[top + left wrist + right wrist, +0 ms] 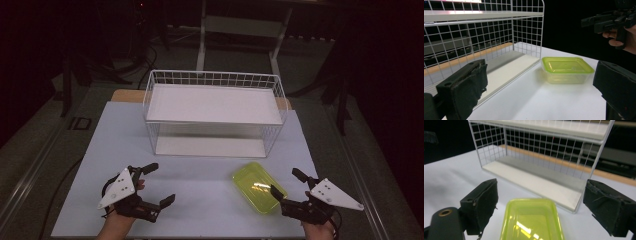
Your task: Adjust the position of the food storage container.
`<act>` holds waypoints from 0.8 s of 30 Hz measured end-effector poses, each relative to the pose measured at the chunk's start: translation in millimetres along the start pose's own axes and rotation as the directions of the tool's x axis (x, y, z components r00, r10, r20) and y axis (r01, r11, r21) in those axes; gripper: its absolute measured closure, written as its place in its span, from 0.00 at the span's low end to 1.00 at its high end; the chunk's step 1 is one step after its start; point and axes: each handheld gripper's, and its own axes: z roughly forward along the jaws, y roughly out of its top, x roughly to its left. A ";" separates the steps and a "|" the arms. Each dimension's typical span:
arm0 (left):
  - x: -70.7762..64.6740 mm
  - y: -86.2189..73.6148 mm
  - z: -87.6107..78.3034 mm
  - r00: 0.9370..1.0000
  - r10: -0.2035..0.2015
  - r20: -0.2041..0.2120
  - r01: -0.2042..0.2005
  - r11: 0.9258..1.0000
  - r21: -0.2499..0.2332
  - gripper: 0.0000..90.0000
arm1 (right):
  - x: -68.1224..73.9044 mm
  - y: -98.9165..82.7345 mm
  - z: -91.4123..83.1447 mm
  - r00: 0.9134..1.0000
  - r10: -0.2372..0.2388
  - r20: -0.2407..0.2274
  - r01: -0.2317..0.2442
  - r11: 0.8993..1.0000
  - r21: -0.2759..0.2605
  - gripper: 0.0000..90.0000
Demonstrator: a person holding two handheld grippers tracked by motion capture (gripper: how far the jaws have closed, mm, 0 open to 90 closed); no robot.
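Note:
A yellow-green lidded plastic container (pixel 258 187) lies flat on the white table, front right of the wire shelf rack (pixel 214 116). My right gripper (pixel 288 184) is open just right of the container; in the right gripper view the container (pixel 531 220) lies between and ahead of the spread jaws. My left gripper (pixel 161 183) is open at the front left, nothing between its fingers. In the left gripper view the container (pixel 566 68) sits ahead beside the rack (pixel 486 40), with the other hand and its gripper (pixel 609 20) farther off at upper right.
The white wire rack has a top shelf (pixel 215 102) and a bottom shelf (pixel 209 146), both bare. The white table top (pixel 205 175) ends near the front edge by the hands. Dark floor and stands lie beyond the table.

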 end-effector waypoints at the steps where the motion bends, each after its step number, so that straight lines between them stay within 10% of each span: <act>1: 0.8 0.0 -0.7 1.000 0.001 -0.008 -0.001 1.000 0.000 0.00 | 1.3 4.3 4.1 1.000 -0.002 -0.007 0.002 0.999 0.037 0.14; 8: -1.4 -0.6 0.4 1.000 0.006 -0.001 -0.006 1.000 0.010 0.00 | 2.9 10.8 3.9 0.993 0.017 -0.119 -0.009 0.998 0.062 0.21; 24: -7.1 -6.2 9.4 1.000 0.016 0.023 -0.017 0.998 0.055 0.00 | -24.5 -29.4 -6.7 0.990 0.044 -0.136 -0.009 0.969 0.247 0.66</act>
